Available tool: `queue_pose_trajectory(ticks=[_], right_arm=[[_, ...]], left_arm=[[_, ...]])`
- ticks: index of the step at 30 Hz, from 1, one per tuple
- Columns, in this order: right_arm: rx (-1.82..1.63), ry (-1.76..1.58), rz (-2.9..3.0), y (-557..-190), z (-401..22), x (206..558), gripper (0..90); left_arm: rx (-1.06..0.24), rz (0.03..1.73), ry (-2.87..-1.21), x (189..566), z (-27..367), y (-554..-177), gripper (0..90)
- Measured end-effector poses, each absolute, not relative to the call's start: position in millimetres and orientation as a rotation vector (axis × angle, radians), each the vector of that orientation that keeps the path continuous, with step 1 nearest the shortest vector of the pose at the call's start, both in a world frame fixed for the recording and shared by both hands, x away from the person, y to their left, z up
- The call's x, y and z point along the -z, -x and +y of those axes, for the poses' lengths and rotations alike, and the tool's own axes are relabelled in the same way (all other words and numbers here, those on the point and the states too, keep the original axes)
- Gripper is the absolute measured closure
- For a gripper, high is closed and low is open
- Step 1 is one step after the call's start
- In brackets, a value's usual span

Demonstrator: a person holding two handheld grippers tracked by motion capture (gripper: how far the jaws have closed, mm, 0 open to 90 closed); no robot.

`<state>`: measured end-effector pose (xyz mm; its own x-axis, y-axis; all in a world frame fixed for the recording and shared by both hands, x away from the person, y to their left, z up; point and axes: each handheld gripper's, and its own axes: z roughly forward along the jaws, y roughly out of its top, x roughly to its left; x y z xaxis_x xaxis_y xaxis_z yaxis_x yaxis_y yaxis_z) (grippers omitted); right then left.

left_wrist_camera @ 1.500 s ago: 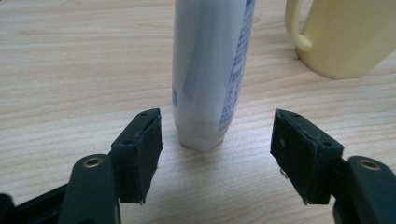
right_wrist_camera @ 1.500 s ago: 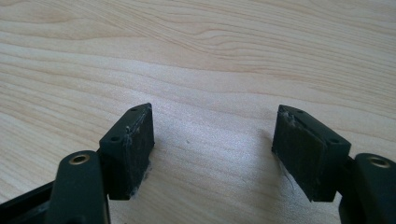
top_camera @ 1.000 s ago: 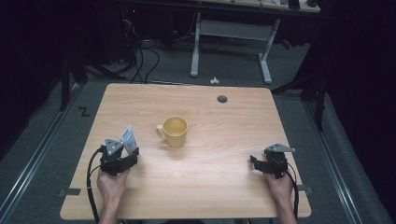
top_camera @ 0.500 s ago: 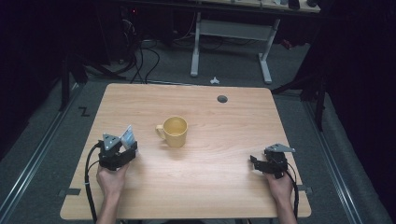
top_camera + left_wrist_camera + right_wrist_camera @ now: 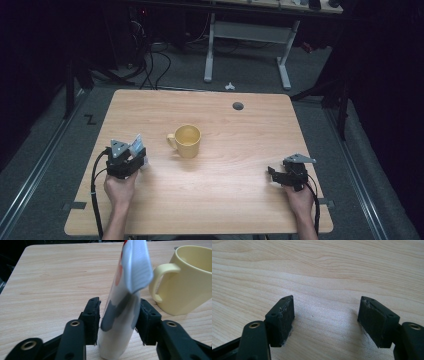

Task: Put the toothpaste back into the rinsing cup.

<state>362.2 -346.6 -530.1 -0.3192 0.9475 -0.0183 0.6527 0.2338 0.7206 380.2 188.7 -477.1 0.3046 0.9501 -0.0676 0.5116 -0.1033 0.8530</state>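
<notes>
Against the frames from a second and half a second before, the scene has hardly shifted: the left gripper (image 5: 131,161) sits at much the same spot near the table's left edge, the yellow mug (image 5: 186,140) has not moved, and the right gripper (image 5: 278,172) is where it was. What has changed is the left gripper's jaws, which have just been closing on the white sachet (image 5: 122,305) that stands upright between them. In the left gripper view the right pad touches the sachet's side, while the left pad (image 5: 93,320) is at its lower bulge with at most a sliver of gap (I cannot tell whether it presses yet), so the sachet looks pinched at a narrow setting. The sachet's foot rests on the wooden table (image 5: 225,210), its folded, ribbed top edge leans toward the mug, and a red and a dark grey patch show on its face. The left hand (image 5: 119,189) comes in from the bottom edge, forearm straight, gripper pointing forward and slightly toward the mug, which stands just beside the sachet with its handle turned to it. Well apart on the right, the right hand (image 5: 299,199) holds its gripper low over bare wood, aimed inward to the left, jaws spread wide with nothing between them.
</notes>
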Motion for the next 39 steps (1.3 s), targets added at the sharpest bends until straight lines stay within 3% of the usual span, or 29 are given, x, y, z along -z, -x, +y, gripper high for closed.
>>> queue_pose_trajectory(ticks=[21,39], right_arm=[[-0.861,-1.462,2.059,-364,-346,530,29.6],[-0.861,-1.454,2.065,-364,-346,530,29.6]], left_arm=[[-0.711,1.290,-1.802,474,184,-382,67.4],[-0.634,1.196,-1.798,456,171,-380,68.1]])
